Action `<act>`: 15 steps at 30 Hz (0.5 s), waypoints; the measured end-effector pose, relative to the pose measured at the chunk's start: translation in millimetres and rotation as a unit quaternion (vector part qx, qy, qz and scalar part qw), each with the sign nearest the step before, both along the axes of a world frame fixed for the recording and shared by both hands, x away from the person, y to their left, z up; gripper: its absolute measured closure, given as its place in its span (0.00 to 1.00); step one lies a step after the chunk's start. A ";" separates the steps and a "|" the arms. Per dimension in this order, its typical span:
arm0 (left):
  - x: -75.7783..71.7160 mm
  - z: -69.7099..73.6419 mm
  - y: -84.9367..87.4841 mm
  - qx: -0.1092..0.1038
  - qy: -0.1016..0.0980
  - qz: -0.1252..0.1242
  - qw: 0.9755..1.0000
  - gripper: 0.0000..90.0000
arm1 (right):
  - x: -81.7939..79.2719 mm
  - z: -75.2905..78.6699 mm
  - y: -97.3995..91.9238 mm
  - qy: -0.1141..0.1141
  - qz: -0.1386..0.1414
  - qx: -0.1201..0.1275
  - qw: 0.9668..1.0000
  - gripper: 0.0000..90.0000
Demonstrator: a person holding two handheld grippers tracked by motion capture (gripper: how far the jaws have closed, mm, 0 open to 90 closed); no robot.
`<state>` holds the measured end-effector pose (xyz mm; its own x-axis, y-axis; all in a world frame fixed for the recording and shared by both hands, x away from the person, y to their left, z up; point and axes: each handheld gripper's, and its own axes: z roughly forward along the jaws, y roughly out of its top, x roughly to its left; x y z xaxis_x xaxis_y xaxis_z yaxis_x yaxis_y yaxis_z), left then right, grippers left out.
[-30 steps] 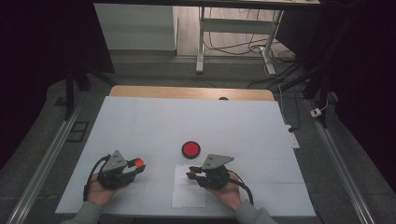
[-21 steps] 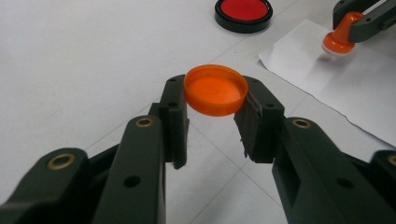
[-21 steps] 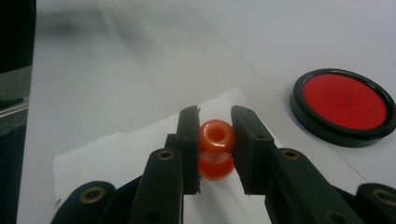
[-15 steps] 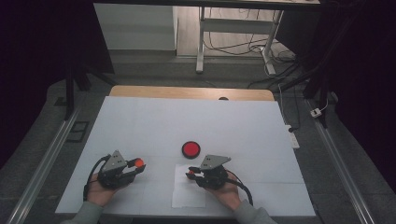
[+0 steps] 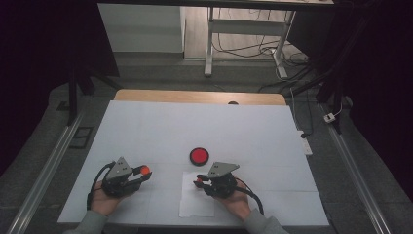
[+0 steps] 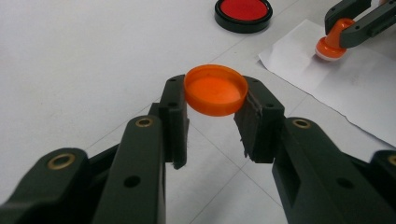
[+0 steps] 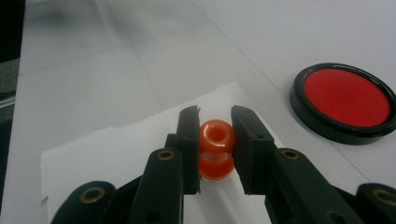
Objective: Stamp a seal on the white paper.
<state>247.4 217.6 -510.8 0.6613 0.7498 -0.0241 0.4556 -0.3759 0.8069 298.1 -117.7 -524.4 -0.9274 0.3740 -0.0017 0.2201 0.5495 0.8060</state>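
Left tool (image 6: pixel 212 123): jaws clamped on an orange cap (image 6: pixel 215 89), held just above the white desk (image 5: pixel 146 131), near its near-left edge.

Right tool (image 7: pixel 215 135): jaws closed on an orange stamp (image 7: pixel 216 148), its base apparently touching the paper sheet (image 5: pixel 192 204) lying at the near edge.

Red ink pad (image 5: pixel 198 156): black-rimmed, just beyond the sheet, apart from both tools.

Far half of the desk: bare surface up to the wooden strip (image 5: pixel 195 96) at the far edge.

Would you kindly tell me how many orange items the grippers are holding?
2: an orange cap clamped in the left gripper, and an orange stamp held by the right gripper over the white paper.
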 end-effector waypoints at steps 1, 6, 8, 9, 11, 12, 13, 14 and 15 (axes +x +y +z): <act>0.0 0.0 0.0 0.000 0.000 0.000 1.000 0.72 | -0.1 -0.2 0.2 -0.001 0.000 -0.004 1.000 0.80; -0.2 0.1 0.1 -0.001 0.000 0.000 1.000 0.72 | -1.2 -3.9 2.8 -0.004 0.004 -0.018 1.000 0.80; -0.2 0.1 0.2 -0.001 -0.001 0.001 1.000 0.72 | -1.7 -3.9 3.2 -0.006 0.004 -0.018 1.000 0.80; -0.2 0.1 0.2 -0.001 0.000 0.001 1.000 0.72 | -1.5 -3.8 3.1 -0.005 0.004 -0.019 1.000 0.80; -0.2 0.1 0.2 -0.001 -0.001 0.001 1.000 0.72 | -1.1 -4.5 2.5 -0.001 0.003 -0.015 1.000 0.80; -0.2 0.1 0.1 -0.001 -0.001 0.001 1.000 0.72 | -1.1 -4.6 2.6 -0.001 0.003 -0.015 1.000 0.80; -0.3 0.2 0.1 0.000 0.000 0.000 1.000 0.72 | -1.2 -4.5 2.6 -0.002 0.003 -0.017 1.000 0.80; -0.3 0.2 0.0 0.000 0.000 -0.001 1.000 0.72 | -1.4 -4.5 2.6 -0.003 0.003 -0.018 1.000 0.80; -0.4 0.1 -0.2 0.000 0.000 0.000 1.000 0.72 | -1.6 -4.4 2.6 -0.006 0.003 -0.022 1.000 0.81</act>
<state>247.1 217.4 -510.7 0.6619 0.7492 -0.0244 0.4554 -0.3761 0.8070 296.4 -115.2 -528.8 -0.9297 0.3672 -0.0296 0.2066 0.5861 0.7834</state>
